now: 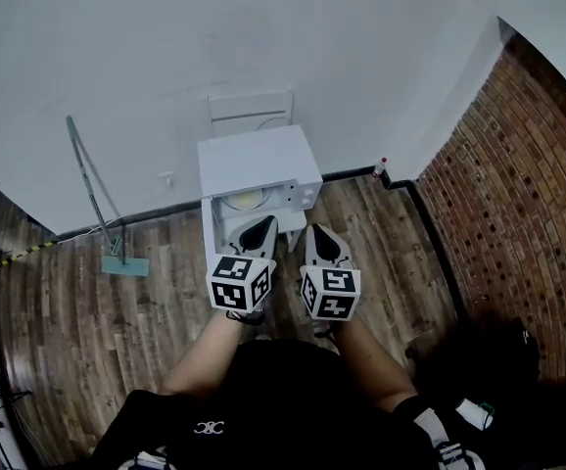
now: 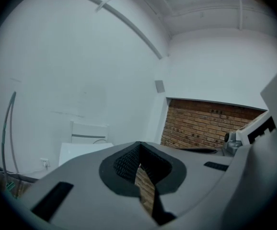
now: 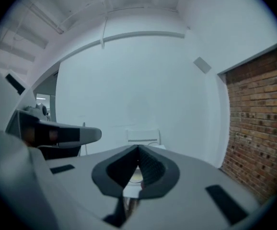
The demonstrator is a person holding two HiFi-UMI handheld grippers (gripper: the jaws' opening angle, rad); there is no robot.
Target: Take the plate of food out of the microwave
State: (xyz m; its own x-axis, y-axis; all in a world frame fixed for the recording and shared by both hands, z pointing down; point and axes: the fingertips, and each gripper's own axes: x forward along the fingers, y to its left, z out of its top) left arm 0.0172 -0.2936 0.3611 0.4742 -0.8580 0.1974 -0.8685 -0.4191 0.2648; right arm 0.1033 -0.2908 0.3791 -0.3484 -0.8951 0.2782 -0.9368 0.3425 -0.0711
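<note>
The plate [image 1: 246,200] sits in the microwave [image 1: 263,164] at twelve o'clock, so I should spread my left gripper [image 1: 261,228] and right gripper [image 1: 319,235], both pinched together empty, before reaching in.

We face a white wall [image 1: 263,47] that meets a brick wall [image 1: 518,184] at the right-hand corner. A black skirting [image 1: 352,174] runs along their foot. The floor [image 1: 87,311] is dark wood planks. A white chair [image 1: 251,111] stands against the white wall. To its left a mop [image 1: 126,266] leans on the same wall, near a socket [image 1: 167,178]. The light is even.
</note>
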